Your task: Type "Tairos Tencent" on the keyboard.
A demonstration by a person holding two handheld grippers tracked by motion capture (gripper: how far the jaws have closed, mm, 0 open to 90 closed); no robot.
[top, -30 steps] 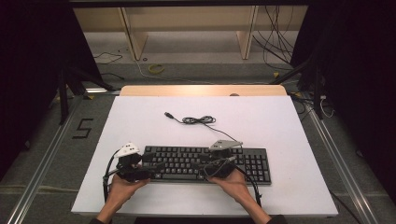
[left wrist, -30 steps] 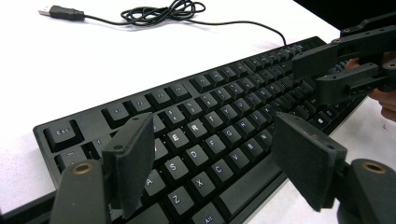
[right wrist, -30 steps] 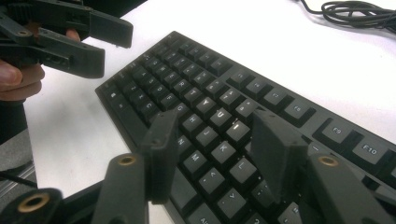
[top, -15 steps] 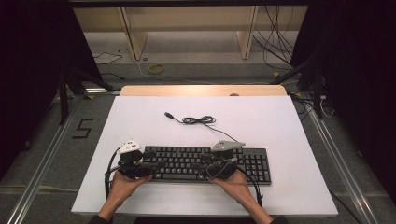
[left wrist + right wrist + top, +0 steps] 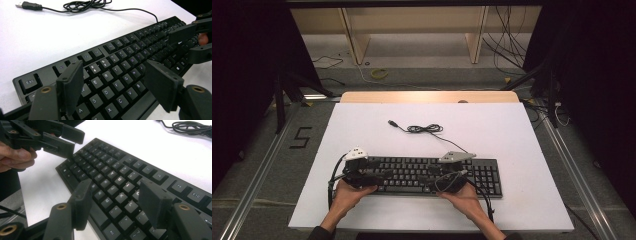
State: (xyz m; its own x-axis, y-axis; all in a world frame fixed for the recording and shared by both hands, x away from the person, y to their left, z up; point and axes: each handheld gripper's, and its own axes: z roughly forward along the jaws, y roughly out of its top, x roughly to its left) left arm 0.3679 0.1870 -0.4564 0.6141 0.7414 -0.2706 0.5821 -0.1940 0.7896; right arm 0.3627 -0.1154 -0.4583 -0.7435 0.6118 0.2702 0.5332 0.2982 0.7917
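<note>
A black keyboard lies near the front edge of the white table. Its thin cable is coiled behind it and ends in a USB plug. My left gripper hovers over the keyboard's left end, jaws open above the letter keys. Facing it from the right, my right gripper stands open over the middle keys. Its jaws have just been opening, with nothing gripped between them. Both grippers point toward each other, a short gap apart. The coiled cable lies on the table beyond the keys.
A wooden strip borders the table's far edge, with shelf legs and loose cables on the floor beyond. A yellow cable loop lies on the floor. White table surface stretches behind and to the right of the keyboard.
</note>
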